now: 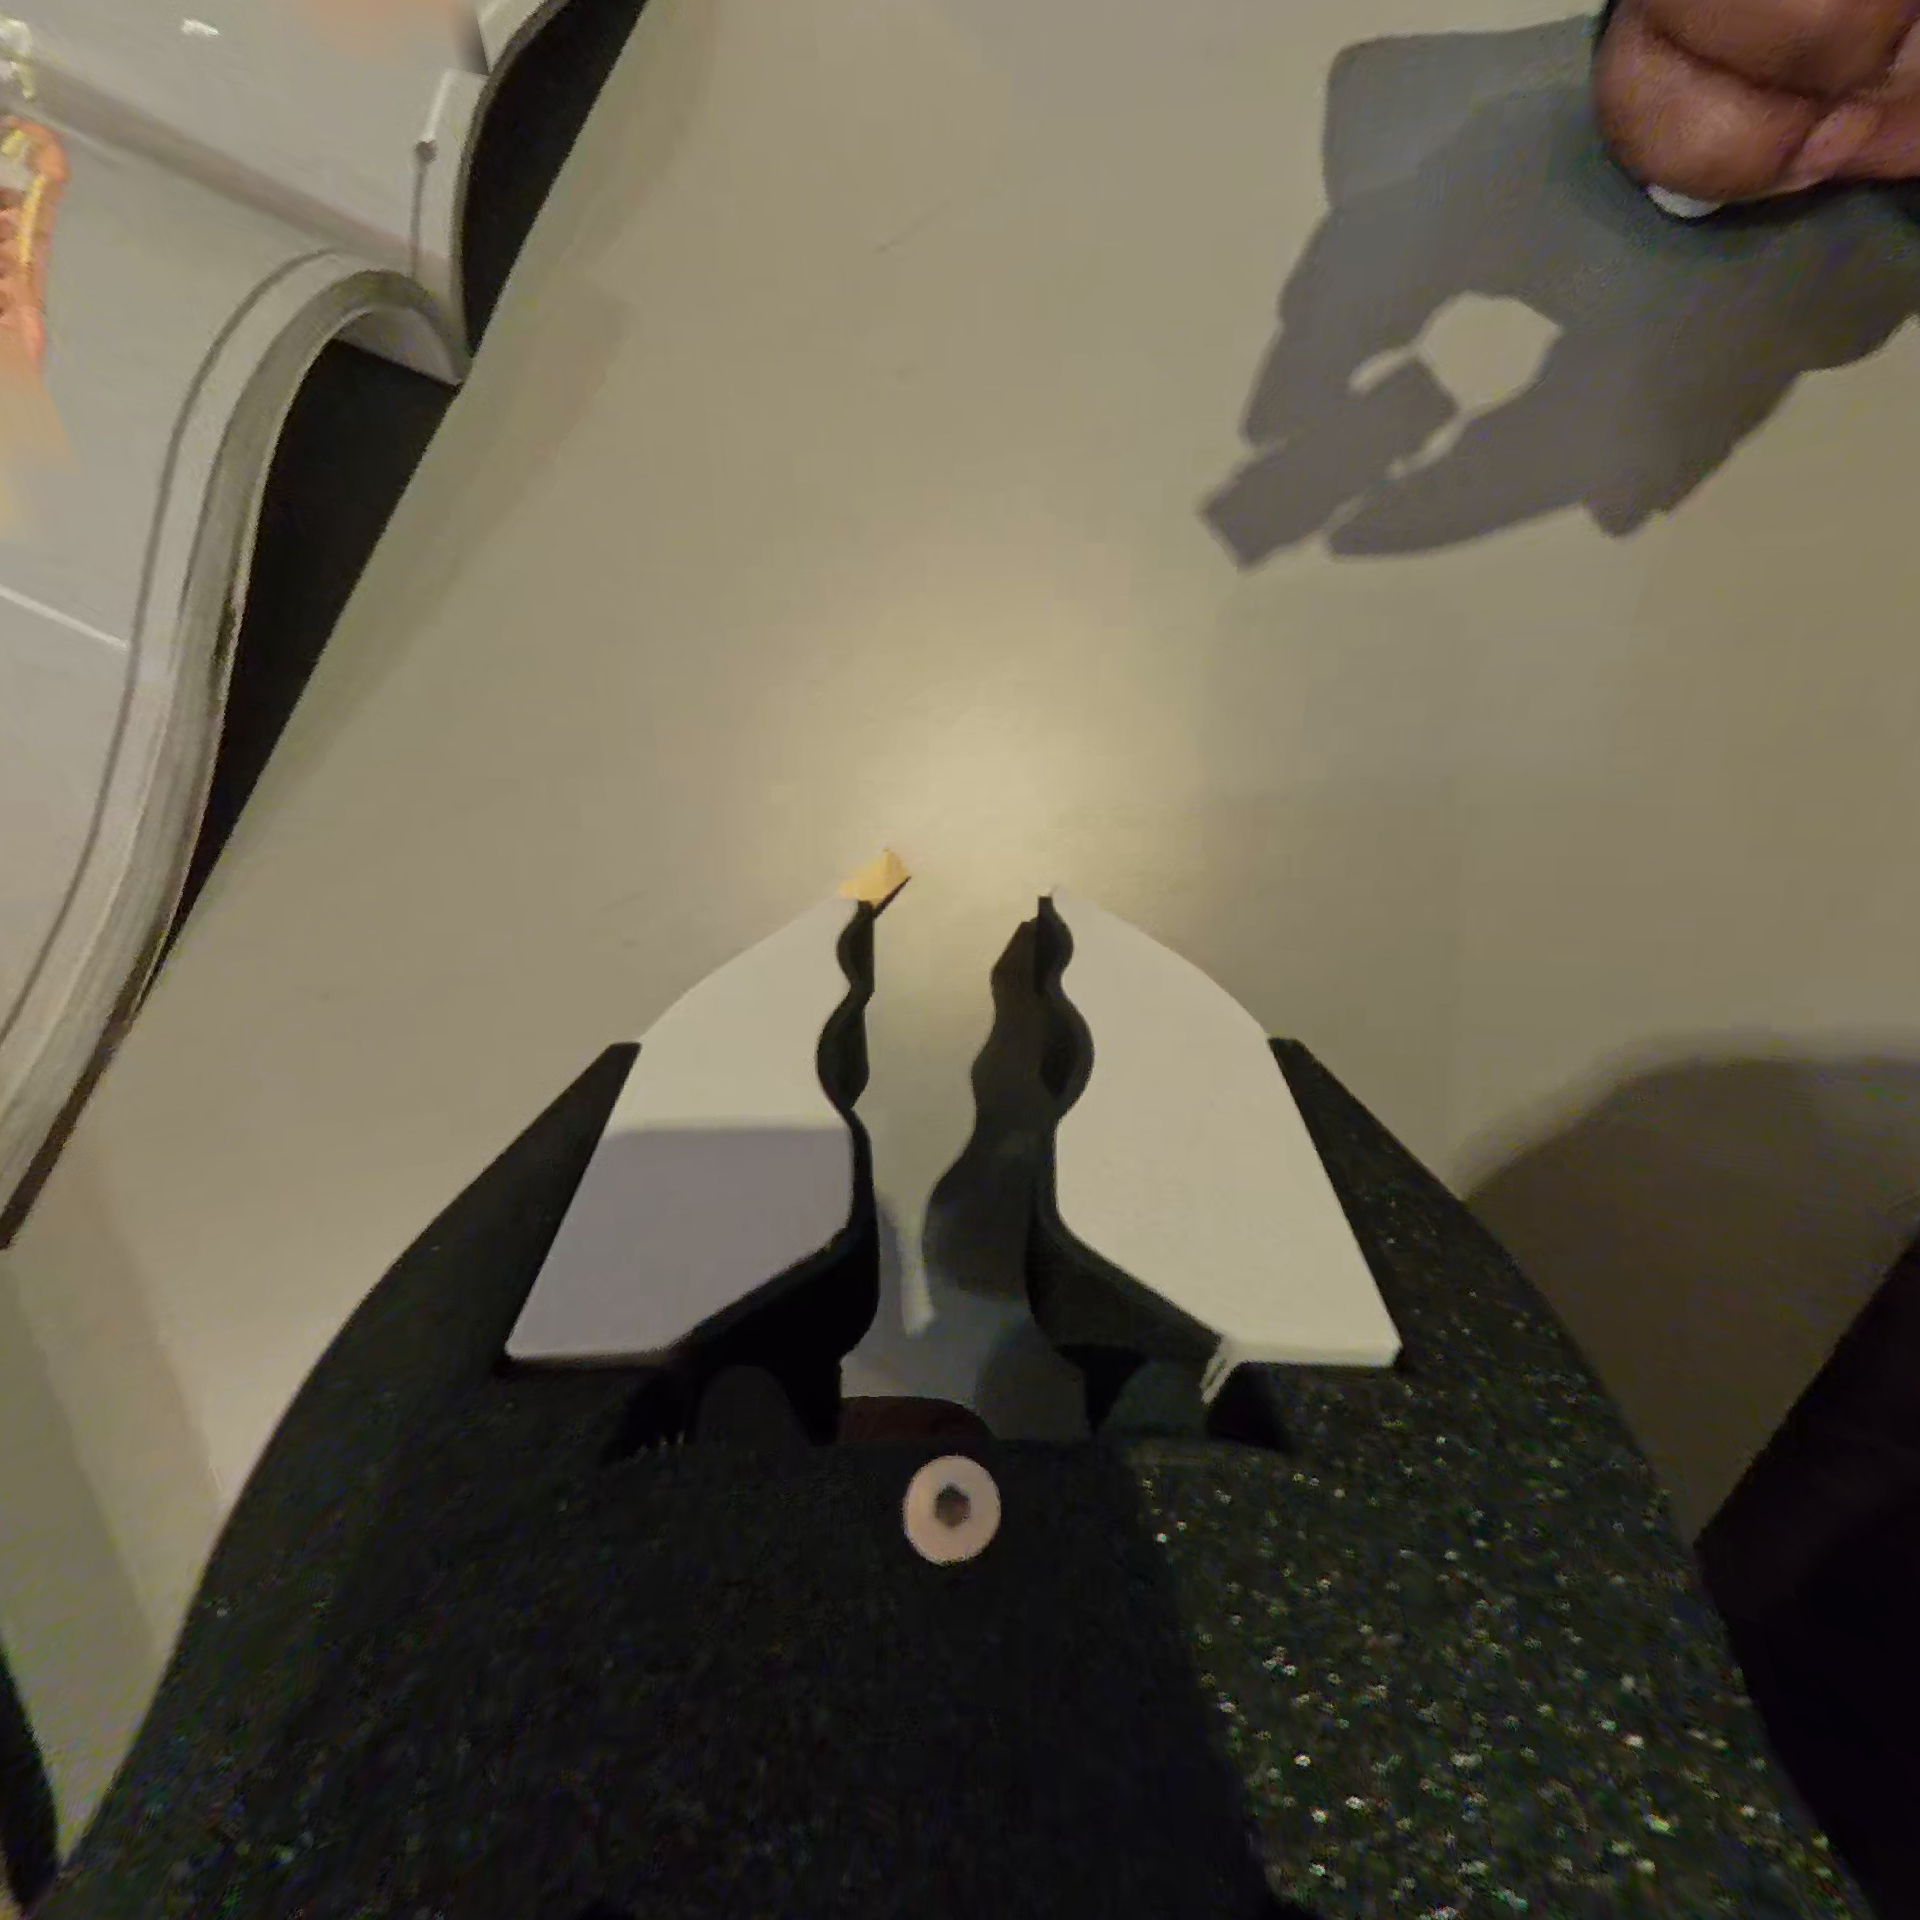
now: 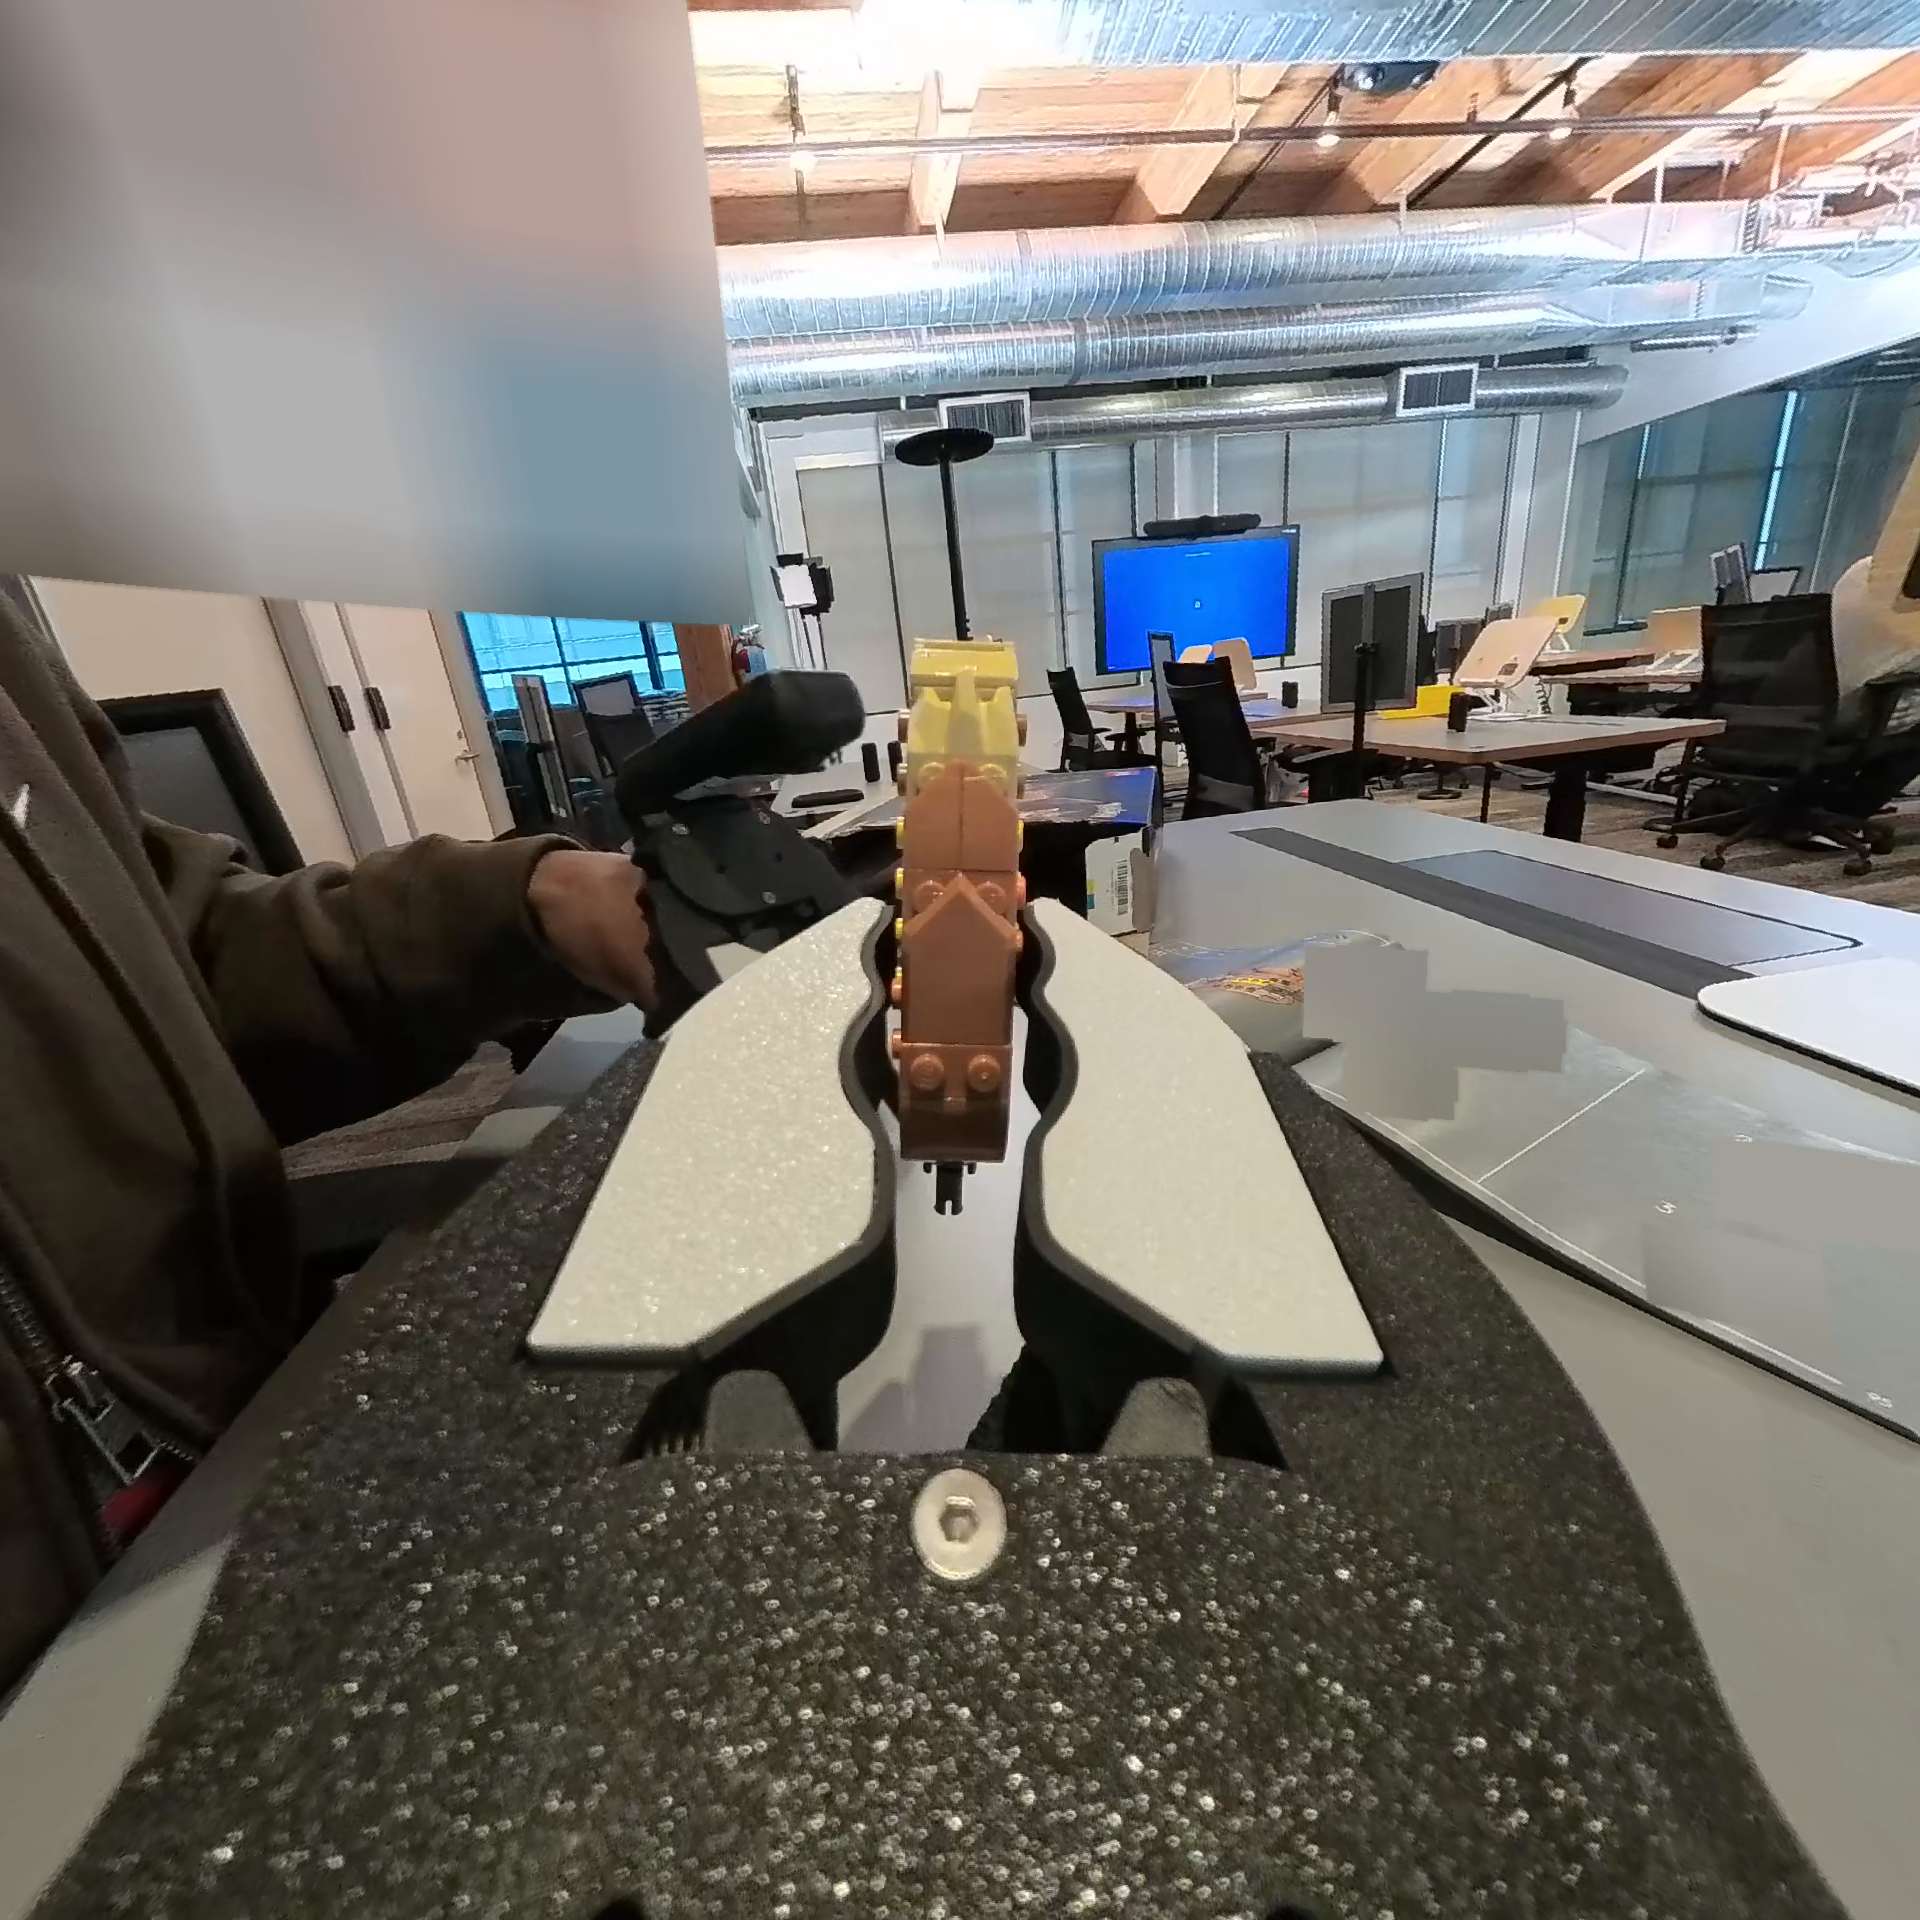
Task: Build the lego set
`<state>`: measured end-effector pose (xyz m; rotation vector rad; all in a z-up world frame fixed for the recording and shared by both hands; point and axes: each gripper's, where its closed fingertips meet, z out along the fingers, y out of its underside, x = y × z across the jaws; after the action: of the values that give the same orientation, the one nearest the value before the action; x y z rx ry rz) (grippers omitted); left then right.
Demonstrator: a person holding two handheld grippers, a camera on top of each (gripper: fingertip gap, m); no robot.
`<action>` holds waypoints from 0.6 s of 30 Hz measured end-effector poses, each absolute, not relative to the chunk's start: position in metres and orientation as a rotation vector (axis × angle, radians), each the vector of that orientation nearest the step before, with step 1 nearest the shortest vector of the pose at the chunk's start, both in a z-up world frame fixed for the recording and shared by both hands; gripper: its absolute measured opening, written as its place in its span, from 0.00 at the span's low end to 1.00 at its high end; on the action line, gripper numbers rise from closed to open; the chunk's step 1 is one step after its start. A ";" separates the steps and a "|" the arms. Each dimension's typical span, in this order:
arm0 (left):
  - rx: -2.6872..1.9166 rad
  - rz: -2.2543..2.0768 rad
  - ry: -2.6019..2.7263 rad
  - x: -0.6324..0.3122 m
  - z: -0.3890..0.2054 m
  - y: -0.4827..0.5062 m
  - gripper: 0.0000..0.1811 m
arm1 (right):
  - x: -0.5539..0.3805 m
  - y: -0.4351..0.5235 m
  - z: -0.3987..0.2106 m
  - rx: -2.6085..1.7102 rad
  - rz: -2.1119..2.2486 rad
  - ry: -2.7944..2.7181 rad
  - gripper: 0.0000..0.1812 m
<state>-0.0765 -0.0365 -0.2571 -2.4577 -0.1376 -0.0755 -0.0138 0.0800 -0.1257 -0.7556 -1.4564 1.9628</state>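
Observation:
In the right wrist view my right gripper (image 2: 956, 935) is shut on a tall lego assembly (image 2: 956, 966) of brown bricks with a pale yellow top, held upright above the table. In the left wrist view my left gripper (image 1: 961, 899) hangs over the white table (image 1: 935, 520) with its jaws a little apart and nothing between them. A tiny tan lego piece (image 1: 873, 878) sits at the tip of its left finger; I cannot tell whether it touches. The left gripper also shows in the right wrist view (image 2: 727, 831), held by a hand at the left.
A hand (image 1: 1756, 94) is at the top right of the left wrist view, casting a gripper-shaped shadow on the table. The table edge (image 1: 343, 623) runs along the left. A printed sheet (image 2: 1507, 1143), a white pad (image 2: 1818, 1018) and a dark box (image 2: 1091, 821) lie on the grey table. Tip to tip, the grippers are about 20 cm apart.

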 end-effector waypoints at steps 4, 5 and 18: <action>-2.450 -0.029 -0.124 -0.085 -0.252 -0.039 0.17 | -0.014 0.080 -0.126 -0.756 1.964 -1.457 0.12; -2.451 -0.031 -0.128 -0.087 -0.251 -0.040 0.16 | -0.014 0.080 -0.126 -0.756 1.965 -1.457 0.12; -2.423 -0.144 0.036 -0.071 -0.248 -0.029 0.16 | -0.018 0.084 -0.127 -0.804 2.010 -1.449 0.12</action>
<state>-0.0711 -0.0292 -0.2478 -2.4233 0.0357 -0.1443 -0.0176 0.0839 -0.1271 -0.8041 -1.4491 2.0098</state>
